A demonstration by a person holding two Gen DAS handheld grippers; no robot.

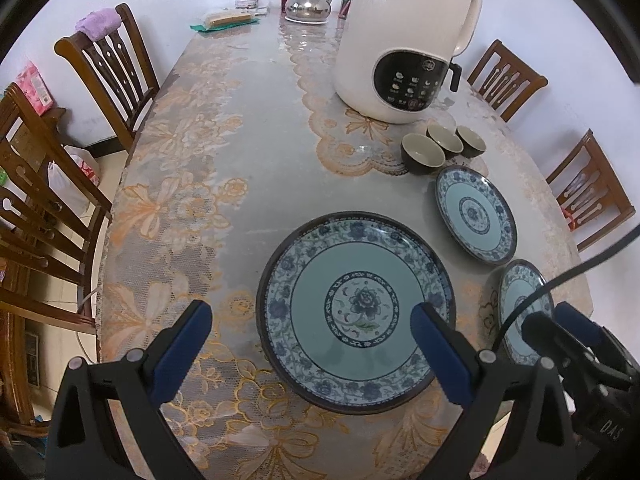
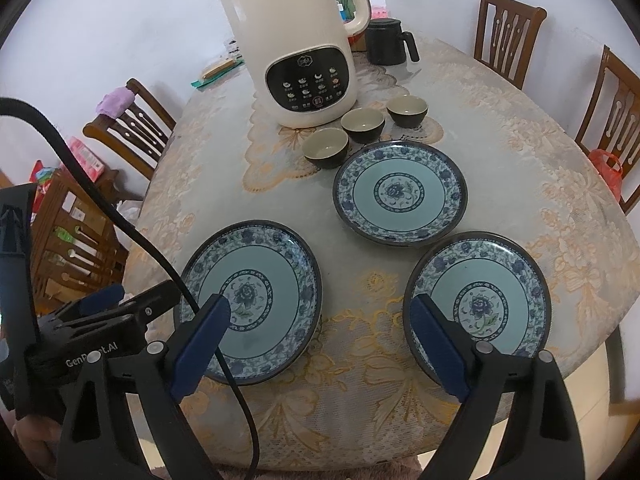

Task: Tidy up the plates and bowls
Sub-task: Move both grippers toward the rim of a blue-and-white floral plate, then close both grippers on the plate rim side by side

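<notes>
Both grippers were wide open and held nothing. The left gripper (image 1: 310, 344) hovered low over the near table edge, its right finger above the near-left plate (image 1: 356, 312) but, as far as could be told, not touching it. The right gripper (image 2: 320, 344) hung over the cloth between the near-left plate (image 2: 250, 300) and the near-right plate (image 2: 476, 300), its right finger overlapping that plate's rim in view; contact unclear.

Step judged: start of the job, nothing stacked yet. Three plates lay flat and apart on the table (image 2: 540, 184), forming a triangle: two near, one far plate (image 2: 400, 192) further back. Just behind the far plate sat three small dark bowls (image 2: 362, 124) in a row, close to each other, the nearest one just beside the plate's rim. Behind the bowls stood a large cream kettle (image 2: 296, 48), and past it a dark mug (image 2: 386, 40). Wooden chairs (image 2: 508, 32) ringed the table.

Next move, as a guess: one gripper would have to drop to a near plate's rim and close one finger over and one under the lip. The plates sat flat on lace cloth, so getting a finger under the rim looked awkward, and the cloth might snag or drag. The near-right plate lay close to the table edge, so a push outward risked a fall. The bowls looked small enough to pinch by the wall and nest.
</notes>
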